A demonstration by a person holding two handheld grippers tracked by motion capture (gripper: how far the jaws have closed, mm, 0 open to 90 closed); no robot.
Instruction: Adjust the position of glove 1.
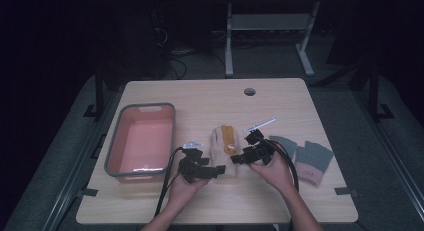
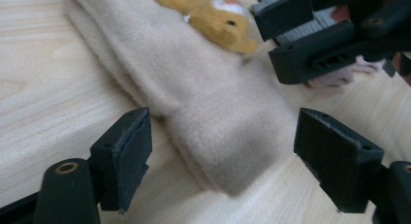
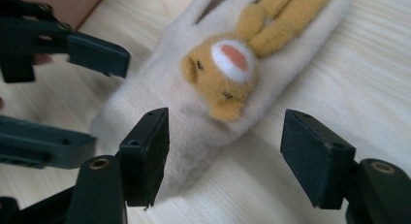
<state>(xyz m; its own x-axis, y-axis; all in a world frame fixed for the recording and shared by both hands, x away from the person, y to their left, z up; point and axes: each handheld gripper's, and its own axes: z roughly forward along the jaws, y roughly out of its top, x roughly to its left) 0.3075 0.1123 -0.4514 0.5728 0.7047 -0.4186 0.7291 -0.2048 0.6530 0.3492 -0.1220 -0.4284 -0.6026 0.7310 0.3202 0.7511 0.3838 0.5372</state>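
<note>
A pale wood-grain worktop [image 1: 210,98] with rounded corners and a round cable hole [image 1: 249,91] near its far edge stands in a dim room. The floor around it is dark grey, and behind it the white legs of another desk [image 1: 229,41] rise among loose black cables [image 1: 175,58].

Near the middle of the worktop lies a cream fleece mitten [image 1: 223,150] with an orange plush animal [image 1: 229,141] sewn on its back. Its cuff points toward the person and its fingertip end points away.

The left claw [image 1: 218,170] is held low at the cuff end. In the left gripper view its jaws stand wide apart with the mitten's cuff [image 2: 228,151] between them, and neither pad touches the fleece.

The right claw [image 1: 239,159] sits just to the right of the mitten, angled in toward it. In the right gripper view its jaws are also spread, either side of the mitten [image 3: 208,88] near the animal's face [image 3: 223,73], with the cloth clear of both pads. The two claws are close together, nearly tip to tip.

A pink plastic tub [image 1: 142,141] with a grey rim stands to the left of the mitten, near the worktop's left edge. To the right lie a pair of grey knitted gloves [image 1: 305,153] with pink cuffs, side by side. A thin white strip [image 1: 260,124] rests just beyond the right claw.
</note>
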